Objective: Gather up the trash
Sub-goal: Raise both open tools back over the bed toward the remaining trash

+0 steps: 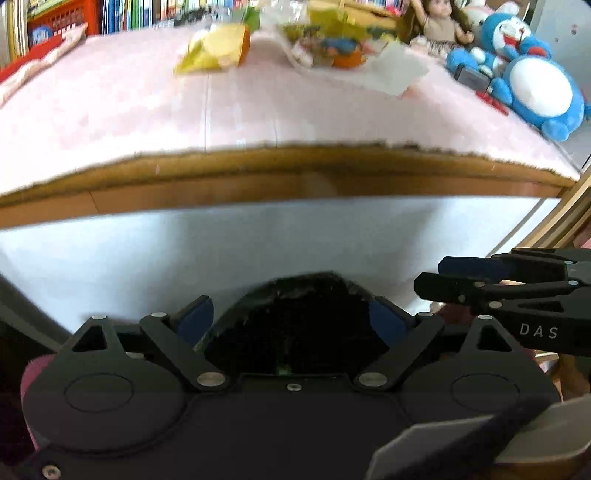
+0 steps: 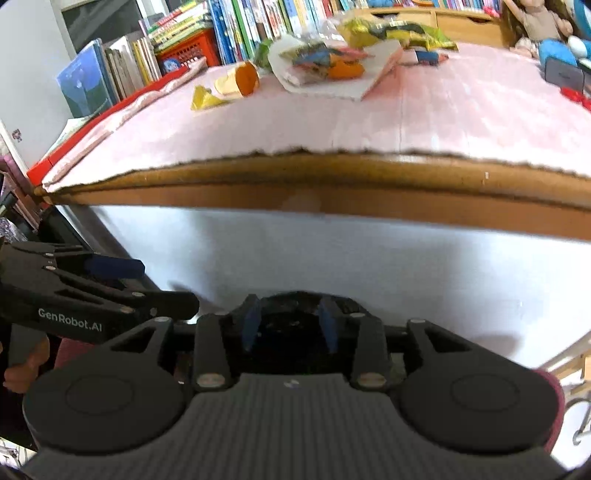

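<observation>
Below the table edge [image 2: 332, 173], both grippers hang over a dark bin [image 1: 295, 325], the left gripper [image 1: 291, 321] spread wide and the right gripper [image 2: 290, 325] partly apart, nothing gripped. Wrappers [image 2: 321, 62] and a yellow packet [image 1: 218, 50] lie far back on the pink cloth [image 1: 147, 110], blurred, apparently untouched.

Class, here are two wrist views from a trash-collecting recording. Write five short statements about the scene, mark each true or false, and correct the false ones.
1. Wrappers and other trash lie at the far side of the pink-covered table. True.
2. The left gripper holds a yellow wrapper. False: nothing lies between its wide-open jaws; a dark opening shows below them.
3. A blue plush toy sits at the table's right end. True.
4. The right gripper is clamped shut. False: its jaws stand apart, with nothing gripped.
5. The table's near half is piled with books. False: books stand behind the table; the near half carries only the pink cover.
</observation>
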Action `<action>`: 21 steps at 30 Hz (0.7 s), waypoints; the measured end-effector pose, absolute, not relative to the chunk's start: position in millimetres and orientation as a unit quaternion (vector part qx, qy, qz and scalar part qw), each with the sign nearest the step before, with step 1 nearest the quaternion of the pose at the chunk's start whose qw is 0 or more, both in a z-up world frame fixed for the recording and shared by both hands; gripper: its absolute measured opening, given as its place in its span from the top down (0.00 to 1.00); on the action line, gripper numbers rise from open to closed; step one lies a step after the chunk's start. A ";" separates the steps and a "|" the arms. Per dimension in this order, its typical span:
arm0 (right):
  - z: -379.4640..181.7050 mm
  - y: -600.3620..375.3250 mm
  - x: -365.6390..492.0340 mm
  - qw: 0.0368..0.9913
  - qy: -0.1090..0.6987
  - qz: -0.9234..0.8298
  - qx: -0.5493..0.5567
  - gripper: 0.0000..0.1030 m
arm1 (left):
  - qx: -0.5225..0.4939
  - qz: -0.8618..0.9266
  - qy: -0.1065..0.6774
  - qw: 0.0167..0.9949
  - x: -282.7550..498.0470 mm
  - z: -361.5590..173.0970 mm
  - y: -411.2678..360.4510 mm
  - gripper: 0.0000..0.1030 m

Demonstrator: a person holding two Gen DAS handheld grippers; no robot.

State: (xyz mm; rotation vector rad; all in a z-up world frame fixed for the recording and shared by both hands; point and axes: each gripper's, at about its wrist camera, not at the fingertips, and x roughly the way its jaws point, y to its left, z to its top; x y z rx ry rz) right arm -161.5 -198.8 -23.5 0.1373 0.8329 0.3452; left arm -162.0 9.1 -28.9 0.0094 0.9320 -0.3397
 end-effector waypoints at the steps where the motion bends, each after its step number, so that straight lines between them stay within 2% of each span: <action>1: -17.8 -199.7 -161.2 0.902 0.392 0.169 0.066 0.40 | 0.001 -0.167 0.438 0.884 -162.5 -22.7 11.1 0.12; 8: 28.1 -210.0 -151.6 0.931 0.310 0.181 0.060 0.20 | -0.028 -0.182 0.332 0.925 -161.6 32.6 26.7 0.04; 14: 54.3 -213.8 -124.3 0.954 0.248 0.161 0.041 0.16 | -0.025 -0.155 0.258 0.953 -141.3 64.1 30.6 0.02; 21: 61.5 -224.2 -75.3 0.964 0.218 0.142 0.061 0.10 | -0.032 -0.109 0.239 0.964 -89.8 65.5 32.4 0.01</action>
